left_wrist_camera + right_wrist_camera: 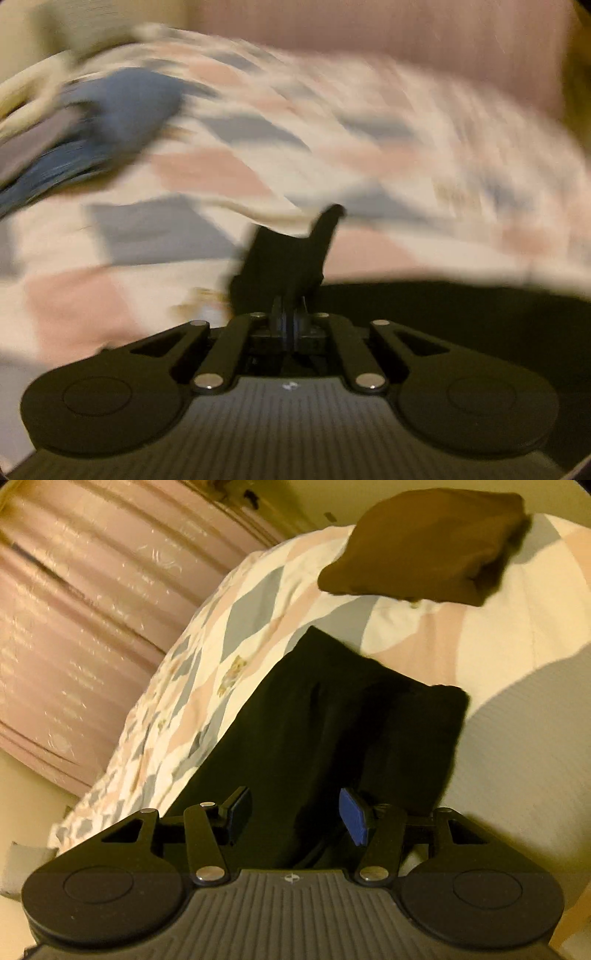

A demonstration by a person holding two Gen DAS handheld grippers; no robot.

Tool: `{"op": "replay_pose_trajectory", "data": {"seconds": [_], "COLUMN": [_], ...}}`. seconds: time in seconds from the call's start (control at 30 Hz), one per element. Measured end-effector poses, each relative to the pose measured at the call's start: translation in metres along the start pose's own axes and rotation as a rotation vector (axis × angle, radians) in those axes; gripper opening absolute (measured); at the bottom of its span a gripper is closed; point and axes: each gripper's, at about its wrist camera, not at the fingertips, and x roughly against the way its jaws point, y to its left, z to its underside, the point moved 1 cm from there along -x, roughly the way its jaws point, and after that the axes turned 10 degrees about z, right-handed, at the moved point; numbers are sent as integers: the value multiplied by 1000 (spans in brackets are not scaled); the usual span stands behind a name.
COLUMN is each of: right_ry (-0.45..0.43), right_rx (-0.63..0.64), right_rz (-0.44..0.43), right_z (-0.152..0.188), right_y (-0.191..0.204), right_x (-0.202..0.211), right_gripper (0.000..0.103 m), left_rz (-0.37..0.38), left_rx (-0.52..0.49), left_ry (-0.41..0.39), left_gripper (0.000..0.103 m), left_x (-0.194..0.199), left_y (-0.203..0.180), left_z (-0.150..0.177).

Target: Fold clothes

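Observation:
In the blurred left wrist view my left gripper (286,321) is shut on a black garment (288,254), a bunch of which stands up between its closed fingers over the patchwork bed cover (207,173). In the right wrist view my right gripper (293,818) is open, its blue pads (352,821) standing apart on either side of a long black garment (332,716) that lies on the bed cover (517,709) directly ahead. A folded brown garment (424,542) lies farther up the bed.
A pile of blue and grey clothes (92,125) lies on the bed at the left of the left wrist view. A pink curtain (74,609) hangs beside the bed; it also shows in the left wrist view (406,33).

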Motion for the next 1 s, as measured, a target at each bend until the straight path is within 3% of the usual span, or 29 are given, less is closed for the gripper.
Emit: {"op": "replay_pose_trajectory", "data": {"seconds": [0.07,0.23,0.37,0.5,0.63,0.7,0.73,0.77,0.87,1.0], "right_ry": [9,31,50,60,59,61,60,55,16,-54], "right_rx": [-5,-52,-103,-142,-156,-153,-141,-124,-47,-11], "right_rz": [-13,-32,-37,16,67,91,94,98,116,70], "right_z": [2,2,0,-3,-4,-5,-5,-7,-13,-29], "right_y": [-4,-7,-7,-14,-15,-13,-10,-7,7,18], "right_x": [3,-2,-10,-17,-29,-36,-38,-38,-26,13], "right_gripper": [56,56,56,53,41,42,37,1,1,1], "left_rz": [28,87,140,143,128,118,111,105,105,126], "left_rx": [159,443,552,506,385,320,289,259,198,140], "left_ry": [-78,-4,-36,-61,-35,-17,-17,-20,-82,-160], "left_gripper": [2,4,10,12,12,3,1,1,1,1], "left_x": [32,24,15,19,19,17,17,19,45,90], "left_y": [33,99,118,116,100,91,86,82,75,71], "left_z": [6,49,83,89,78,70,66,62,50,40]}}
